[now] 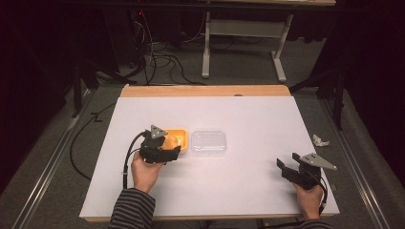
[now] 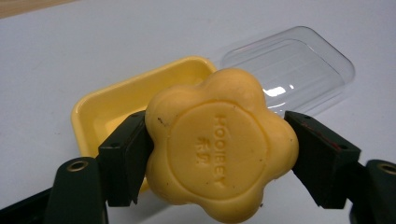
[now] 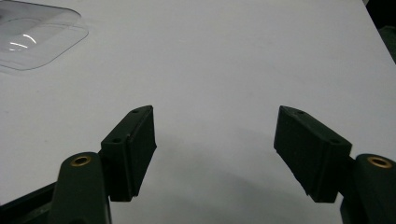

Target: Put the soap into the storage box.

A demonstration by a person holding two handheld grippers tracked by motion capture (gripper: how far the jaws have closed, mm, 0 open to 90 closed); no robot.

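A flower-shaped yellow soap [image 2: 222,147] was found clamped between the jaws of the left hand-held gripper [image 2: 219,154], raised just above the near edge of the yellow soap dish [image 2: 109,105]. The right hand-held gripper [image 3: 215,149] was held released — jaws spread wide, nothing between them — over bare white desk [image 3: 224,60] near the right edge. Beyond the soap, the clear lid [image 2: 299,65] was seen lying just beside the dish.
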